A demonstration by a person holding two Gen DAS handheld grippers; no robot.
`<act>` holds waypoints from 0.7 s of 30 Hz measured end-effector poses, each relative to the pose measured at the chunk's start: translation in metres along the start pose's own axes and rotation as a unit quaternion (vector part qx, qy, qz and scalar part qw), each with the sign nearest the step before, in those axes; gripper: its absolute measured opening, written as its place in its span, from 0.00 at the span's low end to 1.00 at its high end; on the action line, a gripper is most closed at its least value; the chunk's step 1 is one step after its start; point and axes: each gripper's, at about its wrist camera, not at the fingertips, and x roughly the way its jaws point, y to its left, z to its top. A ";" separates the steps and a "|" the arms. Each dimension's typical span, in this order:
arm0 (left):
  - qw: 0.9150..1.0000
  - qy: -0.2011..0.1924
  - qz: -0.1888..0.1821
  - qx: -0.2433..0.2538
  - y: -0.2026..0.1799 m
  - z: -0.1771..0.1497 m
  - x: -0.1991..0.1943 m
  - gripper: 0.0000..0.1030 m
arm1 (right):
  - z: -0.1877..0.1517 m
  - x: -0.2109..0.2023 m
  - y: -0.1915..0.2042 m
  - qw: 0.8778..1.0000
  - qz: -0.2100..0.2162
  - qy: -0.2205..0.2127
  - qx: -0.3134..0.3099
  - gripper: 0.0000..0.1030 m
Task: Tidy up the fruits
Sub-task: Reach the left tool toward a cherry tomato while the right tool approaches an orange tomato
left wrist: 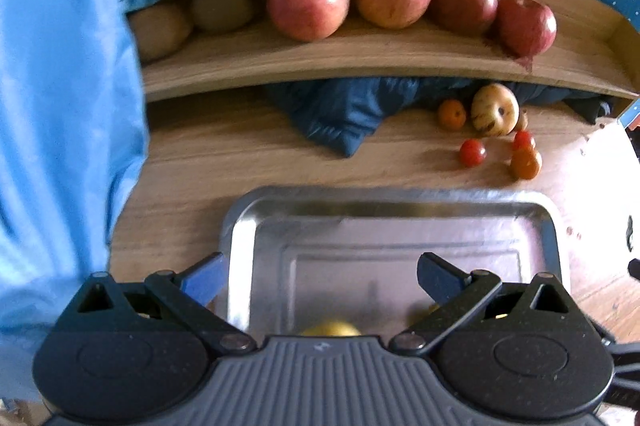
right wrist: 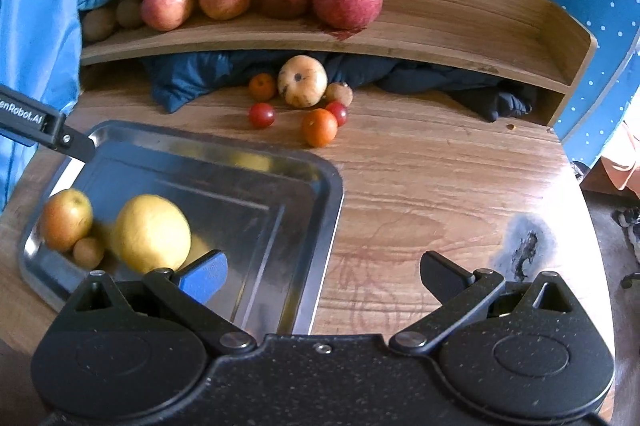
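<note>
Both tools are seen released and empty: the left gripper (left wrist: 320, 280) is held over the steel tray (right wrist: 332, 185), the right gripper (right wrist: 324, 276) beside it over the wooden table (right wrist: 440, 177). In the tray, 3 fruits are already gathered around a yellow fruit (right wrist: 152, 232). The loose fruits, among them a pale apple (right wrist: 303, 80) and an orange (right wrist: 319, 127), are left near the shelf (right wrist: 400, 29). The orange is probably best approached low, with the jaws kept wide until it is straddled. Dark cloth (right wrist: 192, 77) is bunched under the shelf.
</note>
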 end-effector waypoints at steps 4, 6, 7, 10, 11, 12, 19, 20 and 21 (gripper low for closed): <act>1.000 0.000 -0.018 0.008 -0.015 0.015 0.013 0.99 | 0.006 0.007 -0.001 1.000 -0.010 -0.001 0.007 0.99; 0.999 -0.001 -0.029 0.015 -0.023 0.023 0.019 0.99 | 0.010 0.010 -0.001 1.000 -0.018 -0.003 0.006 0.99; 0.999 -0.002 -0.033 0.019 -0.026 0.026 0.022 0.99 | 0.012 0.011 0.000 1.000 -0.025 -0.005 0.002 0.99; 0.999 0.000 -0.042 0.029 -0.035 0.037 0.031 0.99 | 0.022 0.018 0.000 0.999 -0.045 -0.012 -0.006 0.99; 0.998 0.001 -0.046 0.031 -0.037 0.040 0.035 0.99 | 0.025 0.020 0.000 0.999 -0.048 -0.014 -0.004 0.99; 0.998 0.002 -0.049 0.034 -0.040 0.044 0.038 0.99 | 0.028 0.022 -0.001 0.999 -0.050 -0.016 -0.003 0.99; 0.996 0.013 -0.068 0.054 -0.052 0.062 0.060 0.99 | 0.051 0.042 -0.001 0.998 -0.062 -0.022 -0.003 0.99; 0.996 0.014 -0.071 0.055 -0.053 0.064 0.063 0.99 | 0.054 0.045 0.001 0.998 -0.066 -0.024 -0.006 0.99; 0.996 0.016 -0.073 0.057 -0.054 0.067 0.066 0.99 | 0.056 0.047 0.002 0.997 -0.069 -0.025 -0.010 0.99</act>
